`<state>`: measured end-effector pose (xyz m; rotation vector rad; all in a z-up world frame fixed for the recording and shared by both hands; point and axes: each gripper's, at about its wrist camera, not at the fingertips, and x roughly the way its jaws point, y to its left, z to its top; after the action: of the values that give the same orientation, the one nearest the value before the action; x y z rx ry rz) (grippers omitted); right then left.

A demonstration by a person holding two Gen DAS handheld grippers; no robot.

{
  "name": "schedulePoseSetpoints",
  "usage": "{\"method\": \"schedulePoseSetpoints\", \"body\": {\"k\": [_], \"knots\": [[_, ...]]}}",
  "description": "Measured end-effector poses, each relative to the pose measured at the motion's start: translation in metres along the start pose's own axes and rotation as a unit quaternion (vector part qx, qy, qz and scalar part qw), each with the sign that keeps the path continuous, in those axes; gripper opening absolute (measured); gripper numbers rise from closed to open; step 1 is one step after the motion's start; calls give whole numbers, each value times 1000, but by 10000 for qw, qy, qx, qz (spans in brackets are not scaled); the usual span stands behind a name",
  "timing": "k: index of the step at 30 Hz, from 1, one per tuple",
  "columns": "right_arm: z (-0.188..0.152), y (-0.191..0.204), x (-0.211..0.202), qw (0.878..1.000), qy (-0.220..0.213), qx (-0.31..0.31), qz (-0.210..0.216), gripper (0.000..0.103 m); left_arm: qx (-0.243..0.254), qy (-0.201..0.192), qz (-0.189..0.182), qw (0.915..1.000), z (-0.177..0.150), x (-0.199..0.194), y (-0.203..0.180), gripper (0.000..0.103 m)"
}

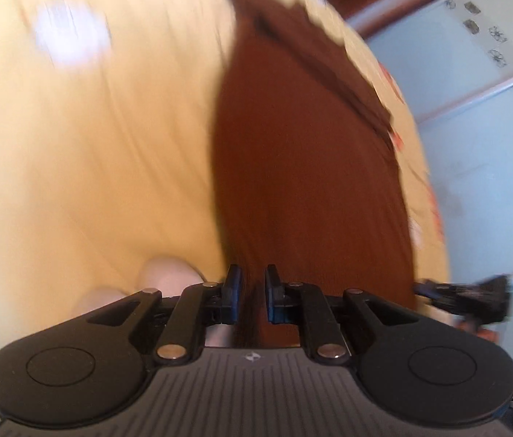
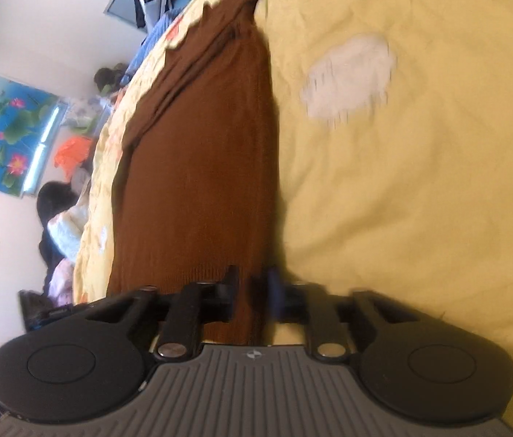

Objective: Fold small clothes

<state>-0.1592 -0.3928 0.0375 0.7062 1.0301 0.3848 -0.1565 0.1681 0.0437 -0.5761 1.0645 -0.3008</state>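
Observation:
A brown knit garment [image 1: 307,167] lies stretched lengthwise on a yellow bedsheet [image 1: 92,145]. It also shows in the right wrist view [image 2: 201,167], with its ribbed hem nearest the camera. My left gripper [image 1: 253,291] is shut on the near edge of the garment. My right gripper [image 2: 252,291] is shut on the hem edge of the garment. Both views are blurred by motion. The other gripper [image 1: 467,296] shows at the right edge of the left wrist view.
A white patch [image 2: 351,76] is on the sheet beside the garment. Past the bed edge are a pale cabinet [image 1: 482,83], a lotus poster [image 2: 5,127] on the wall, and heaps of clothes [image 2: 63,225] on the floor.

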Motion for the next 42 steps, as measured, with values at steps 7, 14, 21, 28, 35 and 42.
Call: {"method": "schedulePoseSetpoints", "body": {"k": [7,14,21,28,35,42], "knots": [[75,79,85,9831,-1046,-1463,-336,60,916,-2025,363,9743,59,41,-76,89],[77,96,163,9246,-1424,-3142,-1619,64,2092,-1976,1946,9377,59,150,-100,87],[74,91,147,9041,-1425,-3414,-2140,65,2004,-2004,2198,9335,67,146,-94,87],[38,125,137,9371,-1250,-2963,-1356,95,2070,-1745,1549,9501,30,134,-123,88],[10,95,133,9058,-1171,-3532,-2025,103,2636,-1764,1920,9287,7,128,-93,90],[-23,128,118,9081,-1051,-3598,-1869,102,2545,-1633,1828,9355,-23,108,-114,90]]}}
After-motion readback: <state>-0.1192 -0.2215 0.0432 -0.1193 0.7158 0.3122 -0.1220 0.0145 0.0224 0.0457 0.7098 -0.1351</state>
